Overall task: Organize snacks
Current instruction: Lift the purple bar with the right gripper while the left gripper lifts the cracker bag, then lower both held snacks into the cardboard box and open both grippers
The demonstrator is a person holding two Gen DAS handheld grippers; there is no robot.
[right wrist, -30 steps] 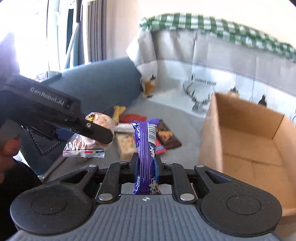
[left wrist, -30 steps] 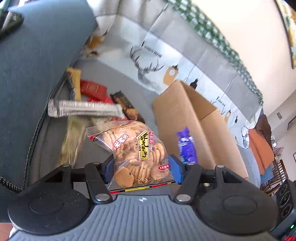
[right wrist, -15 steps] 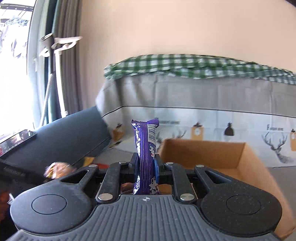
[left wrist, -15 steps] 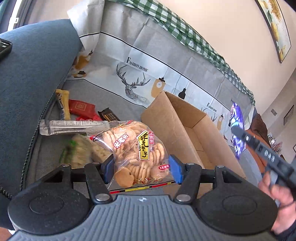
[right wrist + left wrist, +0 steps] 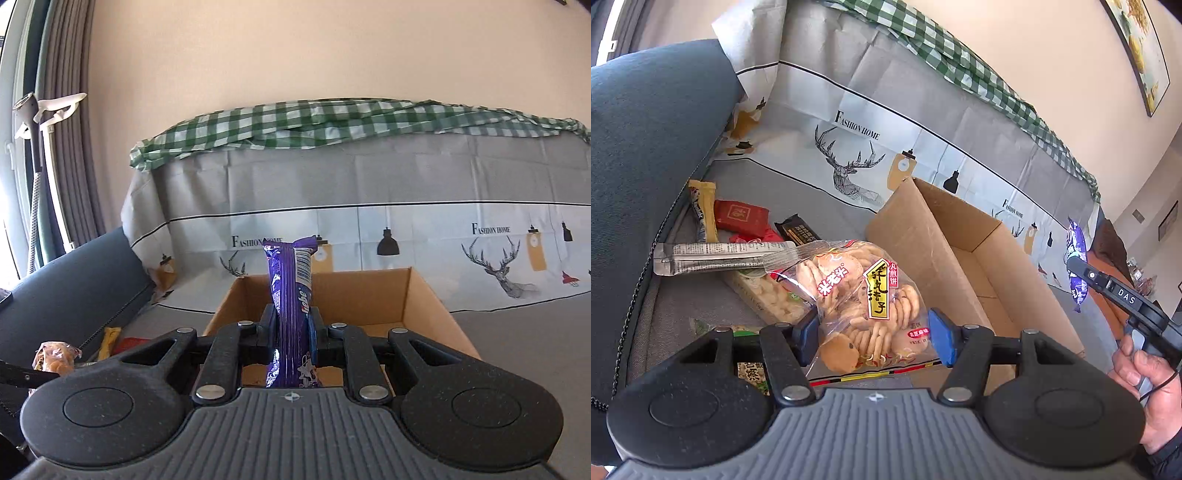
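My left gripper [image 5: 873,338] is shut on a clear bag of round rice crackers [image 5: 864,295] and holds it above the sofa seat, just left of an open cardboard box [image 5: 916,236]. My right gripper [image 5: 293,328] is shut on a purple snack bar [image 5: 291,295], held upright in front of the same box [image 5: 424,306]. The right gripper and its purple bar [image 5: 1076,266] also show at the right of the left wrist view, beyond the box. The box looks empty where I can see inside.
Several snacks lie on the grey seat left of the box: a silver stick pack [image 5: 713,254], a red packet [image 5: 740,218], a yellow bar [image 5: 701,206], a dark bar [image 5: 798,232], and green-white packs [image 5: 764,291]. A blue armrest [image 5: 646,147] rises at left.
My right gripper has lifted the purple bar and swung to the far side of the box, now level with it. My left gripper has tilted up toward the box, still holding the cracker bag.
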